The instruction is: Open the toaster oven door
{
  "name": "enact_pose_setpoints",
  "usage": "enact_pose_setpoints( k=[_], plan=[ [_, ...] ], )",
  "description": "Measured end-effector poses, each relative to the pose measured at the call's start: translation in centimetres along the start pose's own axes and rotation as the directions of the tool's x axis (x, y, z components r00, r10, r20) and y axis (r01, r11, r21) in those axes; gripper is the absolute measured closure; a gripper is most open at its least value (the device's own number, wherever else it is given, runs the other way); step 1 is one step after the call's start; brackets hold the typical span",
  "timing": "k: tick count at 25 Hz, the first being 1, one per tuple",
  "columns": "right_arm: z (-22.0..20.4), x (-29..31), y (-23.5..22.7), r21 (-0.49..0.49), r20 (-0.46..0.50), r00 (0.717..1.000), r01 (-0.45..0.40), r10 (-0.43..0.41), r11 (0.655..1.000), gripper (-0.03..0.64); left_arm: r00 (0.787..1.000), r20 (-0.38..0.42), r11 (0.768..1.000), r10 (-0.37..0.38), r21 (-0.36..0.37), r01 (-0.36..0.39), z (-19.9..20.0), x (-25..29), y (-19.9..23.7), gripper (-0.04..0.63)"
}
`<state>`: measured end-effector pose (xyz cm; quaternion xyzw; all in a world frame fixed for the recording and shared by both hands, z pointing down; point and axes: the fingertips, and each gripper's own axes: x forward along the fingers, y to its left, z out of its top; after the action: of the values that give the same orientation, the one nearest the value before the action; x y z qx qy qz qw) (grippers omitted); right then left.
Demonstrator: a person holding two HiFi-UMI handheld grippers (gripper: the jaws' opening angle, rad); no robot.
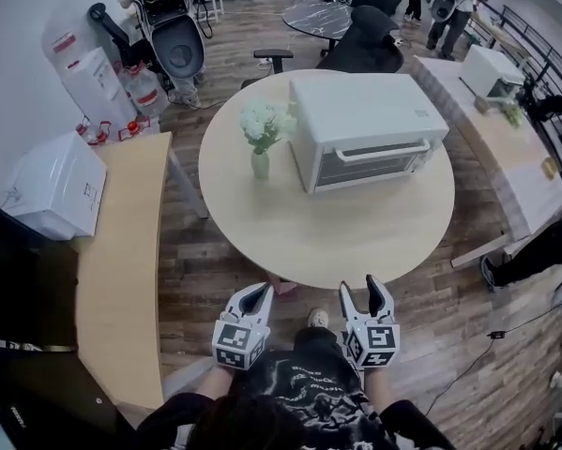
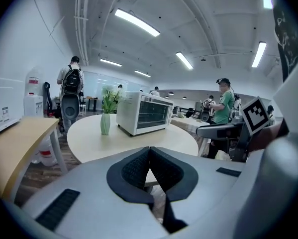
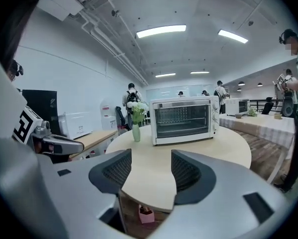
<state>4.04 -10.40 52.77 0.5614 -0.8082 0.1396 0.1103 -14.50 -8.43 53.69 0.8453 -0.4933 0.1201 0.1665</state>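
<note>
A white toaster oven [image 1: 365, 125] stands on the far half of the round pale table [image 1: 356, 237], its glass door [image 1: 370, 165] shut and the handle [image 1: 382, 151] along the door's top edge. It also shows in the left gripper view as the toaster oven [image 2: 144, 112] and in the right gripper view as the toaster oven [image 3: 183, 119]. Both grippers hover short of the table's near edge, well apart from the oven. My left gripper [image 1: 255, 298] [image 2: 149, 151] is shut with nothing in it. The right gripper [image 1: 363, 294] [image 3: 151, 167] stands open and empty.
A green vase of white flowers [image 1: 262, 137] stands left of the oven. A curved wooden counter [image 1: 121, 251] with a white box [image 1: 55, 187] runs along the left. A long table [image 1: 506, 148] with another white appliance [image 1: 492, 68] lies right. A person [image 2: 223, 101] stands at the right; a dark chair [image 1: 367, 40] is behind.
</note>
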Motion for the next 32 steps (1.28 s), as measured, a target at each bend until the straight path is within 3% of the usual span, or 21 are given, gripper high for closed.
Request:
enact_pose_setpoints(
  k=[9,17,23,32],
  plan=[
    [3.8,5.9,-10.7,0.046,0.015,0.999,-0.036,0.035,0.998,0.363,0.999,0.010,0.998,0.047,-0.037,-0.047,3.9,10.4,-2.6,0.575],
    [6.2,9.4,-16.7,0.048,0.034,0.997,-0.075,0.073,0.996,0.362,0.996,0.014,0.995,0.090,-0.051,-0.089,5.0,16.5,-4.7,0.575],
    [8.0,10.9,-19.0,0.157,0.075,0.994,-0.085,0.074,0.984,0.362,0.996,-0.014,0.994,0.091,-0.063,-0.091,4.9,17.9,-5.0,0.575],
    [13.6,14.0,-20.3,0.357,0.153,0.988,-0.091,0.038,0.929,0.365,0.996,-0.026,0.994,0.090,-0.057,-0.091,6.2,18.3,-3.0,0.575]
  ],
)
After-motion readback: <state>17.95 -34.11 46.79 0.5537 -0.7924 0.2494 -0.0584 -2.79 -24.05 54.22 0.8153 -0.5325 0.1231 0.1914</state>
